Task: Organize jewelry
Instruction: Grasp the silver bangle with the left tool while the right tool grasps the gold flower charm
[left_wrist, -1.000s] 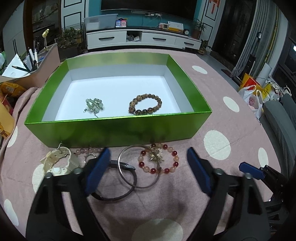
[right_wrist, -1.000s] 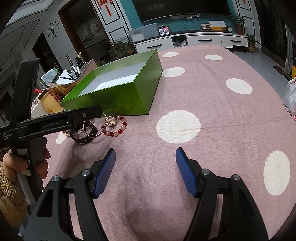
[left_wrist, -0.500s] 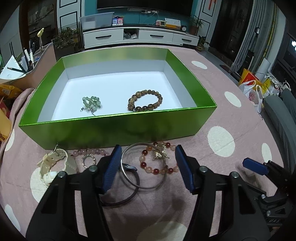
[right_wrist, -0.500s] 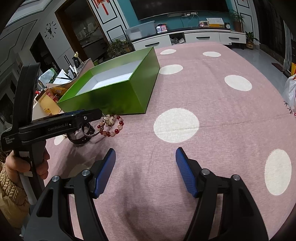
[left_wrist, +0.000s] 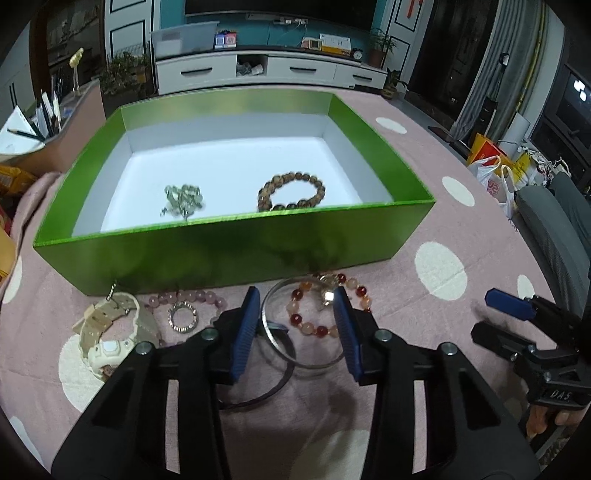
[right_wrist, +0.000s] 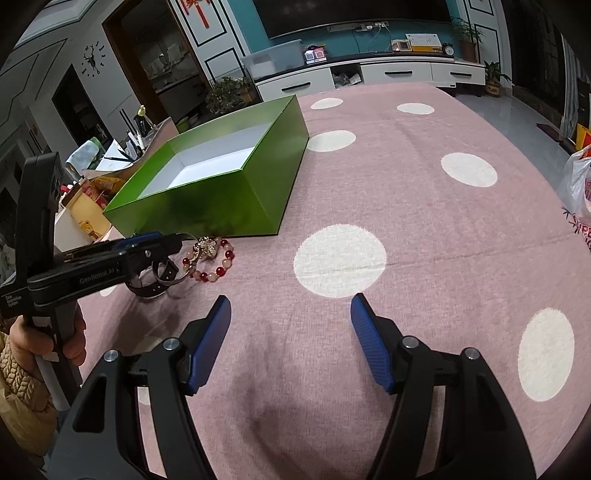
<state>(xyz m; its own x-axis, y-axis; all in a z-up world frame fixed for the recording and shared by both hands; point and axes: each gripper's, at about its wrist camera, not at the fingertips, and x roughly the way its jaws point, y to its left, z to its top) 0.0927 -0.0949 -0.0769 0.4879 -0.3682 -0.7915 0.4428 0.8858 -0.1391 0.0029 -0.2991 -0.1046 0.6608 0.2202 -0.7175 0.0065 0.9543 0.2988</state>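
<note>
As the left gripper's jaws are closing, these notes go view by view.

Left wrist view:
- Left gripper (left_wrist: 295, 317): blue pads partly drawn in, low over the jewelry; the red-and-peach bead bracelet (left_wrist: 325, 310) and part of the silver bangle (left_wrist: 301, 326) lie between them; whether the pads press on either, cannot tell.
- Green box (left_wrist: 236, 243): just behind the loose pieces; holds a brown bead bracelet (left_wrist: 291, 190) and a pale green piece (left_wrist: 183, 197).
- On the pink dotted cloth (left_wrist: 461, 229), left of the pads: cream watch (left_wrist: 107, 332), small ring (left_wrist: 183, 317), pink beads (left_wrist: 184, 297).

Right wrist view:
- Right gripper (right_wrist: 290, 332): pads spread wide, nothing between them, above bare cloth.
- Left gripper, seen from the side: at the bangle and bracelet, near the box's front wall.
</note>
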